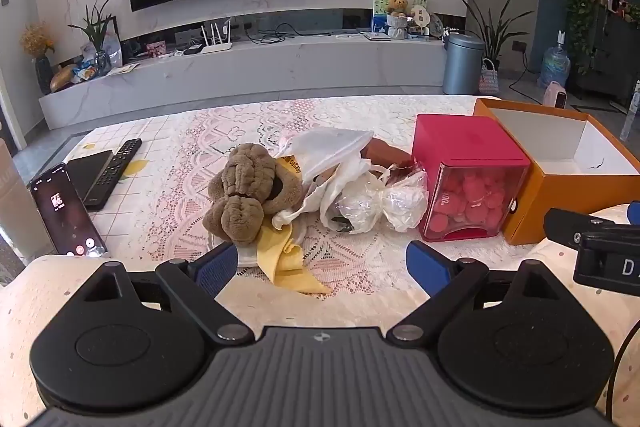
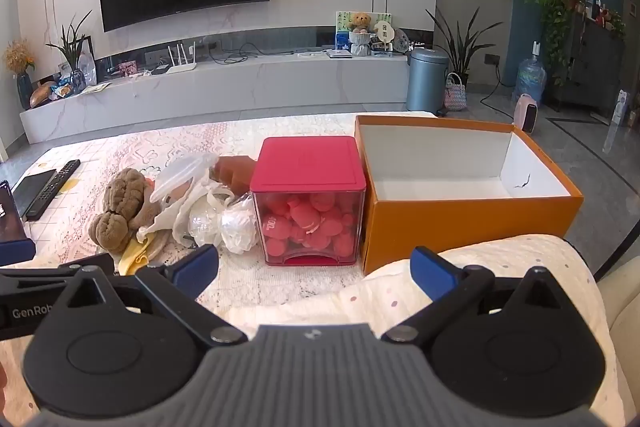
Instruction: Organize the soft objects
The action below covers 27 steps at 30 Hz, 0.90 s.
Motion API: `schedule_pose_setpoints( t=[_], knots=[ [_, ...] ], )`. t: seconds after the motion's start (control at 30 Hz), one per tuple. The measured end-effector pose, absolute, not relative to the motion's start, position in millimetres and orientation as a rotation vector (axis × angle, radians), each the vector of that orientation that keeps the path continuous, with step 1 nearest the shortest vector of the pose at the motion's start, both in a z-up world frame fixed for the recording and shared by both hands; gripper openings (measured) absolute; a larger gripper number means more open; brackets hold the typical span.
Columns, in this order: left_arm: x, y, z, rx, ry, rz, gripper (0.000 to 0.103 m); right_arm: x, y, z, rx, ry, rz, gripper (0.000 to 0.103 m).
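A pile of soft things lies mid-table: a brown plush toy [image 1: 248, 195] on a yellow cloth [image 1: 284, 259], a white cloth [image 1: 332, 151], crumpled clear plastic bags [image 1: 384, 203] and a brown item [image 1: 384, 153] behind. The plush [image 2: 120, 211] and bags [image 2: 224, 219] also show in the right wrist view. An open orange box [image 2: 460, 223] with a white inside stands right of a red-lidded clear box [image 2: 310, 195] of pink balls. My left gripper [image 1: 320, 267] is open and empty, just short of the pile. My right gripper [image 2: 316, 265] is open and empty, before the red box.
A phone [image 1: 66, 211], a remote [image 1: 116, 163] and a black device [image 1: 90, 171] lie at the table's left. A lace cloth [image 1: 192, 155] covers the table. A quilted cushion [image 2: 460, 291] lies under the right gripper. A TV wall and console stand beyond.
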<state>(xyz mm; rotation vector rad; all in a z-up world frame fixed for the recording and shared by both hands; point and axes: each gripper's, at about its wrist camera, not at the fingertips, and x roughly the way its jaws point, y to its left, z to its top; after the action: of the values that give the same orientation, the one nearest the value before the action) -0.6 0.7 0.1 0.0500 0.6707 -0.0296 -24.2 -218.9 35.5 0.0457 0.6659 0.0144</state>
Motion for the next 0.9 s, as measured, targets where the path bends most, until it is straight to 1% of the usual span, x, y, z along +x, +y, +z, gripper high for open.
schedule_pose_setpoints(
  t=[0.9],
  knots=[
    [-1.4, 0.6, -1.2, 0.051, 0.676, -0.038, 0.103, -23.0, -216.2, 34.0, 0.04, 0.67, 0.014, 0.1]
  ],
)
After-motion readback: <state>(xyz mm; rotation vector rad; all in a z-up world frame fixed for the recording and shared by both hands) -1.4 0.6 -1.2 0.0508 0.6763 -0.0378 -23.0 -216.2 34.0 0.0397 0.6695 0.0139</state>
